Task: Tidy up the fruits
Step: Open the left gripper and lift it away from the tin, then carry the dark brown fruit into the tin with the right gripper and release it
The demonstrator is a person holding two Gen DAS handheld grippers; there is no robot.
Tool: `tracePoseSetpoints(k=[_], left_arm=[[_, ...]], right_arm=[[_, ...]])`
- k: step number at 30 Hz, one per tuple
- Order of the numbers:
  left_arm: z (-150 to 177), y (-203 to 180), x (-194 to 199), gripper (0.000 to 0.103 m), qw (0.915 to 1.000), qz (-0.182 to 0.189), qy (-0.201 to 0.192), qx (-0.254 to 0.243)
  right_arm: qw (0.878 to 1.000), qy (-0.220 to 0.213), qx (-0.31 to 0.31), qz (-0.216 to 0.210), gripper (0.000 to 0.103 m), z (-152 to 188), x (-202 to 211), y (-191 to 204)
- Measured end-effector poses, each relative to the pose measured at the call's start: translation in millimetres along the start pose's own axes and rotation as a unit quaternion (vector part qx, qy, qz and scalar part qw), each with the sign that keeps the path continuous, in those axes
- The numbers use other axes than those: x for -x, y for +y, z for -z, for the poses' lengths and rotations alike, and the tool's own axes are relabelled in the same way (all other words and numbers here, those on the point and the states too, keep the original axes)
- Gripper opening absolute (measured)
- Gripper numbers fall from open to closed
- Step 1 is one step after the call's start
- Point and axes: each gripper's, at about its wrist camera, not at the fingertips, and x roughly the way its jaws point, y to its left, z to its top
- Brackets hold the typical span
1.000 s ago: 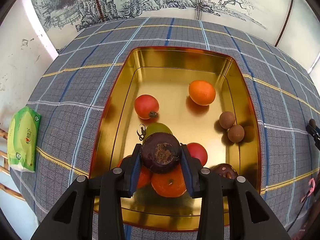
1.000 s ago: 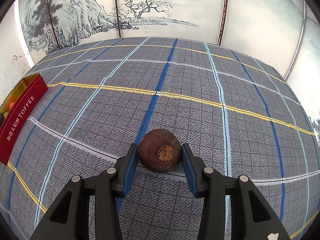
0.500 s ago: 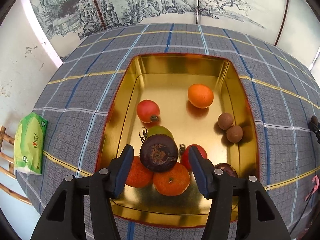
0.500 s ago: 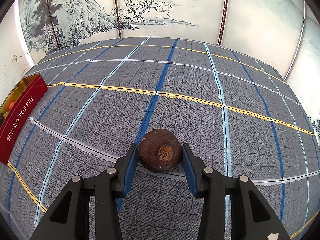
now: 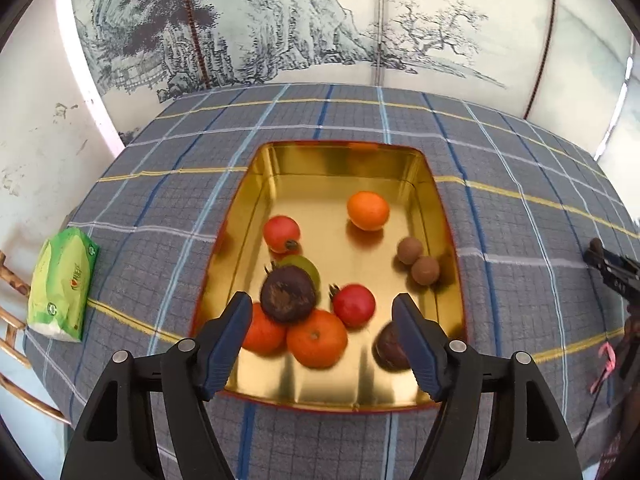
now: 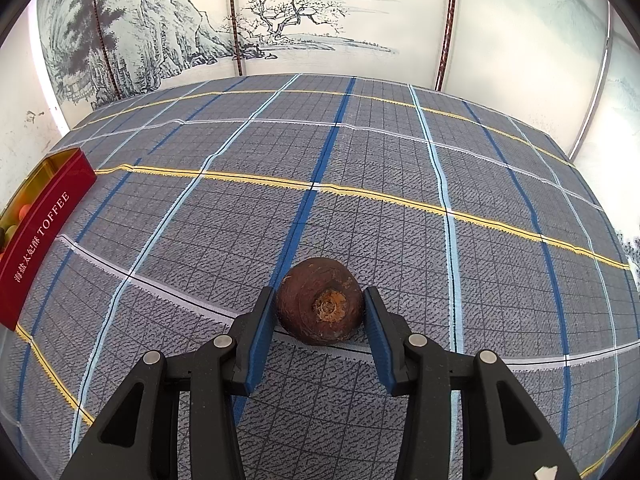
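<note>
Two blue-padded right tongs (image 6: 320, 320) pinch a rough round brown fruit (image 6: 320, 300).

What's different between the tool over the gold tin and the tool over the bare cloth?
The left tool stands wide open and holds nothing, while the right tool is closed on a brown fruit. The left tool hangs above the gold tin, where a dark fruit sits on two oranges; the right tool has only plaid tablecloth beneath it. Both are black with blue pads.
</note>
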Motion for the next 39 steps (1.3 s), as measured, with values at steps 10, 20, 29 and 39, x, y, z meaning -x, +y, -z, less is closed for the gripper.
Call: tracePoseSetpoints(k=[10, 20, 29, 39], left_arm=[[18.6, -3.5, 13.1, 0.076, 0.9999, -0.010, -0.006, 0.004], [29.7, -2.1, 19.9, 0.079, 0.9998, -0.013, -0.008, 0.015], [40.3, -4.1, 25.8, 0.087, 0.9997, -0.018, -0.013, 0.008], [39.4, 9.1, 25.8, 0.088, 0.9988, -0.035, -0.016, 0.029]], right_arm=[[1.000, 0.000, 0.000, 0.000, 0.041, -0.1, 0.1, -0.3], [1.000, -0.001, -0.004, 0.009, 0.037, -2.5, -1.4, -0.8], [1.000, 0.001, -0.012, 0.018, 0.037, -2.6, 0.1, 0.4], [1.000, -0.004, -0.003, 0.011, 0.037, -7.4, 10.4, 16.2]])
